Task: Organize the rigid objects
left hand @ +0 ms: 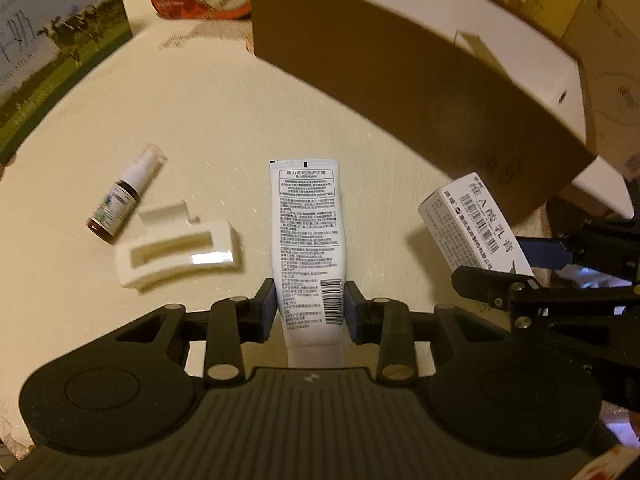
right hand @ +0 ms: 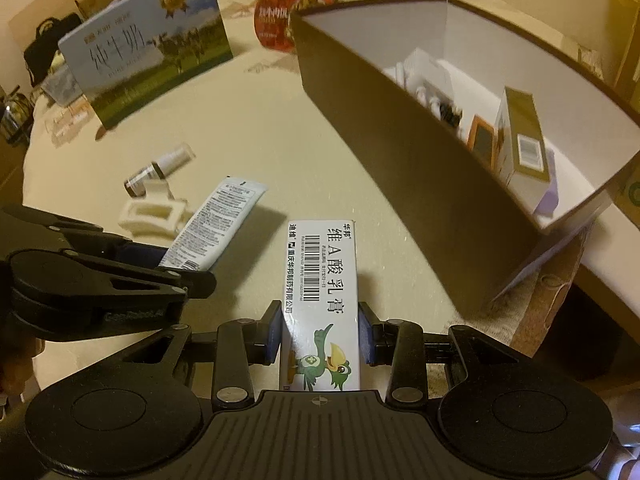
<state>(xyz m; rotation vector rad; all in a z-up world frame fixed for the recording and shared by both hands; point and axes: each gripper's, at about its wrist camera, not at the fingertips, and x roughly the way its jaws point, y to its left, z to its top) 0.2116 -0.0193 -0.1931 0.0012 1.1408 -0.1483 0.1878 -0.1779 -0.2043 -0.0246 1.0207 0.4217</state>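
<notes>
Left tool (left hand: 309,308) pitched steeply down, clamped on white printed plastic tube (left hand: 306,236), raised above cream surface (left hand: 224,120). Right tool (right hand: 319,334) likewise tilted, gripping white cardboard ointment box (right hand: 322,280), near brown open box (right hand: 400,128).

Cap end of white tube (left hand: 308,240) hidden behind claw body. Milk carton (left hand: 52,40) cut off at left edge. Items deep inside brown box (right hand: 400,128) too small to identify.
</notes>
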